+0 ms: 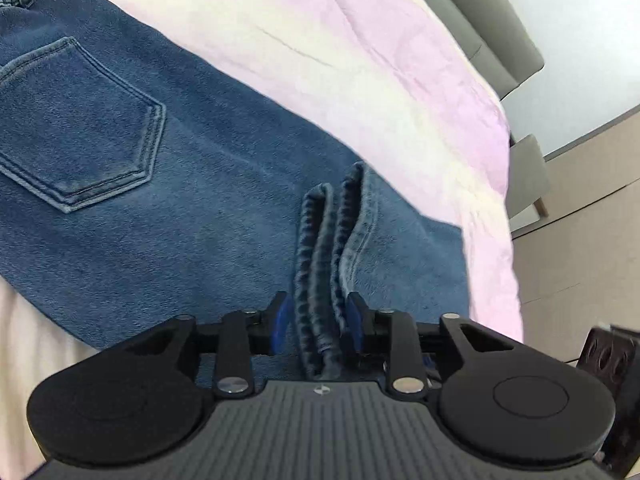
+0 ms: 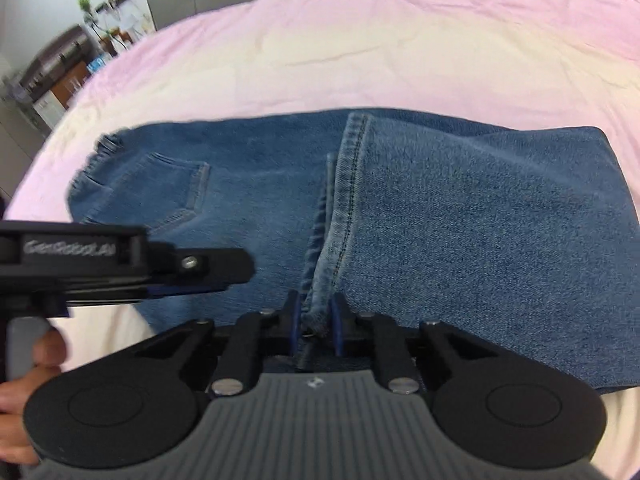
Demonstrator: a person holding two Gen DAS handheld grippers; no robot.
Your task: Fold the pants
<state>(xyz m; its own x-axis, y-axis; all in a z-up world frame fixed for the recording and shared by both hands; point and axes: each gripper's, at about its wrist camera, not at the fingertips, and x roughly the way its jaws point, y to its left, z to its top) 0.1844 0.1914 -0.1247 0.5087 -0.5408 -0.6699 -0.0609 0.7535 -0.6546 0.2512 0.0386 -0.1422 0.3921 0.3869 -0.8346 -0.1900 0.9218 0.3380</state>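
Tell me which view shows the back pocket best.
The left wrist view: the back pocket is large and sharp, stitching clear. The right wrist view shows it small, farther off and blurred, above the left gripper.

Pink-sheeted bed (image 2: pixel 360 40) under blue jeans (image 2: pixel 480 220).

black tool (image 1: pixel 318 314) — blue pads, silver screws, ribbed grey body; bare-skinned hand (image 2: pixel 24 376).

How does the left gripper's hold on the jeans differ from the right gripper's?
The left gripper clamps a thick bunch of stacked hem edges; the right gripper clamps a thinner hem edge. The left's jaws stand wider apart than the right's. Both are shut on the jeans, lifting the hem end above the pink bedsheet.
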